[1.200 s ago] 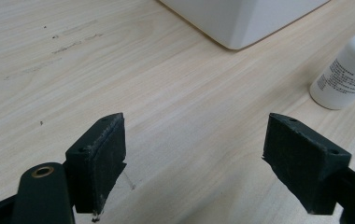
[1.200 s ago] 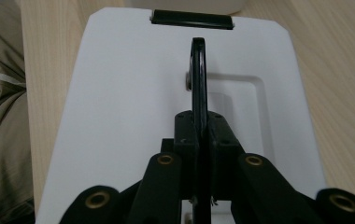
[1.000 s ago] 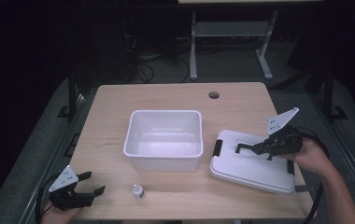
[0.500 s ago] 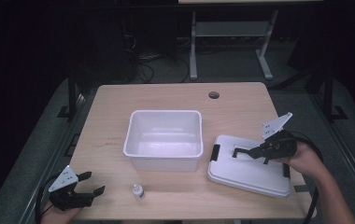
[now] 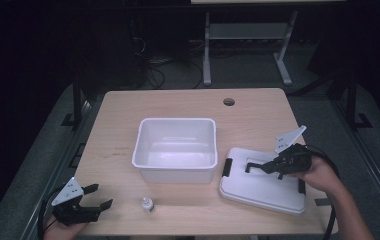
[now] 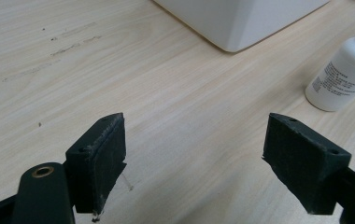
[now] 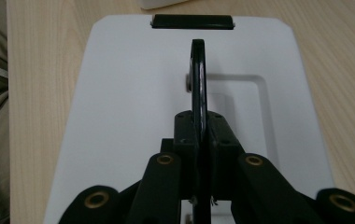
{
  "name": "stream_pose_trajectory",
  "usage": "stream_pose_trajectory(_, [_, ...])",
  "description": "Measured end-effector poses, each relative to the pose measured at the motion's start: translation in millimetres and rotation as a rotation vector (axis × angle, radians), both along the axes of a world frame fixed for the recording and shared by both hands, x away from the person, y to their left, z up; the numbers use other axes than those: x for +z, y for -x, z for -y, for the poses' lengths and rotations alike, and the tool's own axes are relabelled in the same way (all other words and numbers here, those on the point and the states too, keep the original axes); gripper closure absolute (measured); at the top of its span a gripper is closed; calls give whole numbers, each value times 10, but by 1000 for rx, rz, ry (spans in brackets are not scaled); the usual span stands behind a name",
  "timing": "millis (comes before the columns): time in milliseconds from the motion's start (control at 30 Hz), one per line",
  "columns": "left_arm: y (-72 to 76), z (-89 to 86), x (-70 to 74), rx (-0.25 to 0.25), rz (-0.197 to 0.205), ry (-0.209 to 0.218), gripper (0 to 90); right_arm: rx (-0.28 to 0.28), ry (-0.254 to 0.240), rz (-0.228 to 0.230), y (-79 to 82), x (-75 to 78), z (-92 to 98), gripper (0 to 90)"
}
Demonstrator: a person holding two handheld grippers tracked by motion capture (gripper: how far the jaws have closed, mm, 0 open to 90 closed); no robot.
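Lid [image 5: 263, 186], white and flat with a black clip [image 5: 226, 167] at its near-bin end, is lying on the right part of the wooden table [image 5: 188, 102], just beside the white bin [image 5: 175, 148] and apart from it. Its black handle [image 7: 198, 70] is standing on edge above a shallow rectangular recess in the lid's top, and the right gripper [image 5: 265, 167] is clamping that handle: in the right gripper view the two black jaws are pressed tight against the thin handle from both sides, with no gap showing. In the high view this gripper is lying low over the lid, pointing toward the bin, with the person's right hand [image 5: 318, 172] wrapped around its body and a grey three-cornered plate [image 5: 289, 138] rising above it.

The bin is sitting open and upright near the table's middle, its inside showing nothing but white walls. A small white bottle [image 5: 147, 204] with a printed label is standing upright in front of the bin, near the front edge. The left gripper [image 5: 94, 196] is resting at the table's front left corner, well apart from the lid; its jaws are standing wide with bare tabletop between them, and the bottle is appearing beyond its right jaw in the left gripper view.
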State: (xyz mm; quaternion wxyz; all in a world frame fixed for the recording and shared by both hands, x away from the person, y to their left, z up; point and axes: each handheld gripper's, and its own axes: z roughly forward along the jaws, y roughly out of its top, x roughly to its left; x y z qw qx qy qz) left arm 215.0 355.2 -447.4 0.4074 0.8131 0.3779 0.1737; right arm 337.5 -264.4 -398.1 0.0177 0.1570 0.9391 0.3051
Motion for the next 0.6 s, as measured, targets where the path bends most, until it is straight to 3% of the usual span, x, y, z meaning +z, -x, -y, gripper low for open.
stream_pose_trajectory(600, [4, 39, -51, -19, -27, -15, 210, 6, 3, -26, 25, -111, -30, 826])
